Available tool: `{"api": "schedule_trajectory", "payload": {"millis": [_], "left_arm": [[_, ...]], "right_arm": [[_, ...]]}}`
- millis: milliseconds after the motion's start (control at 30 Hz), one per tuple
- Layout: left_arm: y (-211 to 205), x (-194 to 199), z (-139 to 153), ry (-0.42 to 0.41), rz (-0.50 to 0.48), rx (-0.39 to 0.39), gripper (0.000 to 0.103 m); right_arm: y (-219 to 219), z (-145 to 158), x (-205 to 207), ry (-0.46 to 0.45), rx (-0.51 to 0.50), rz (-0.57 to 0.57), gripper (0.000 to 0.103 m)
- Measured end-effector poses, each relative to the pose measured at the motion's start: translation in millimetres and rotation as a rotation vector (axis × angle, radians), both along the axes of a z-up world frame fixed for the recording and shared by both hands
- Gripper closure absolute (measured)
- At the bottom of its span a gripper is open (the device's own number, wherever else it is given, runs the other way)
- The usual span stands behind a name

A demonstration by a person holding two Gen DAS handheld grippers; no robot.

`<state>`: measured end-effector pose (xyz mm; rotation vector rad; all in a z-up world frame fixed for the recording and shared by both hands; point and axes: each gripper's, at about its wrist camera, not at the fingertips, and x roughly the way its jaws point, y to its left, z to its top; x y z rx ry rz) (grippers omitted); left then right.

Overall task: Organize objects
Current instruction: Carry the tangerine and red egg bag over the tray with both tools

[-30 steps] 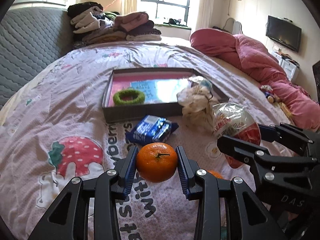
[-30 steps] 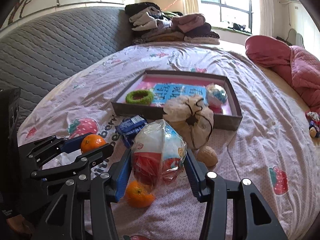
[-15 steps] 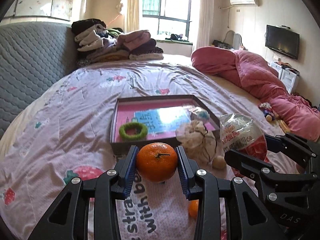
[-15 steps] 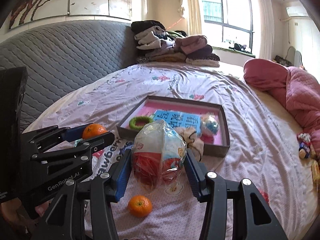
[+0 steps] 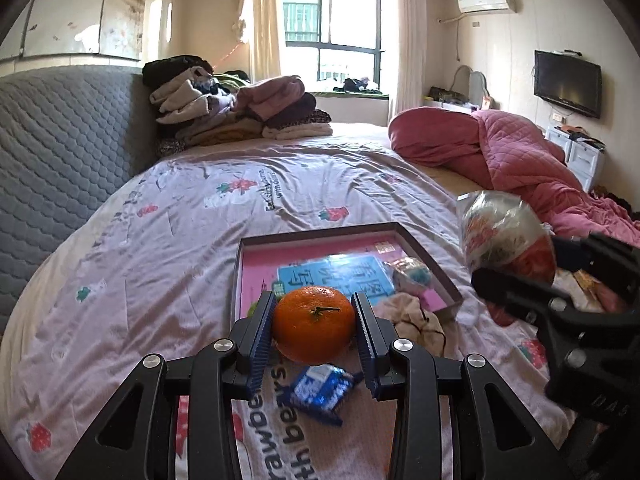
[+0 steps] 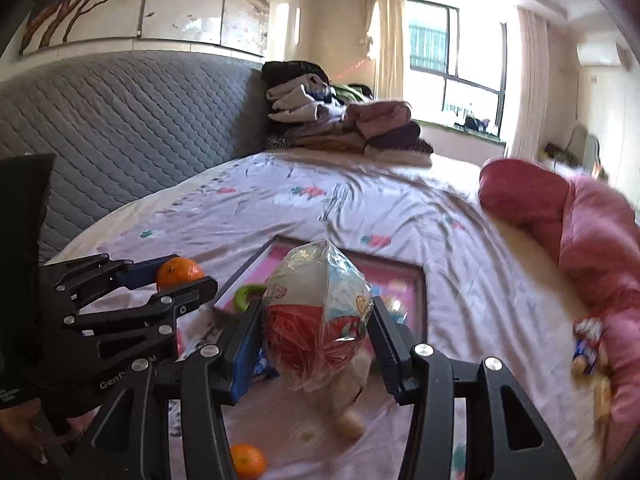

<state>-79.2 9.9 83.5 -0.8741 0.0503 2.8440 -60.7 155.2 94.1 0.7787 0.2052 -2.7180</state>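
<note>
Left claw (image 5: pixel 314 330) clamping tangerine (image 5: pixel 314 324), right claw (image 6: pixel 316 340) clamping snack bag (image 6: pixel 316 316)

left wrist — looks along its fingers, tilted down over the bed (image 5: pixel 168 216) toward the window | right wrist — alongside, same heading | shared: tray (image 5: pixel 424 254), each other's gripper

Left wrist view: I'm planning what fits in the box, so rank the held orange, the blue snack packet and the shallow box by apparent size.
1. Shallow box.
2. Held orange, though it looks enlarged, being nearest the camera.
3. Blue snack packet.
</note>
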Motion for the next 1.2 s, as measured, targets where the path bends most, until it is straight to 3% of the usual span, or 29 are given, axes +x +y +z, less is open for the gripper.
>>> {"api": "schedule_trajectory", "payload": {"millis": [500,1200], "left_arm": [[-1.0,-86.5,-12.8,-0.035,0.013,-0.053,0.064],[-11.2,-192.4,-89.5,-0.163,0.047,-0.071,0.064]], "right_arm": [[-8.5,-9.2,-75.6,-0.014,0.03,-0.003,0.052],[-22.5,-99.9,-172.1,-0.208,0.113,0.001,0.052]]}}
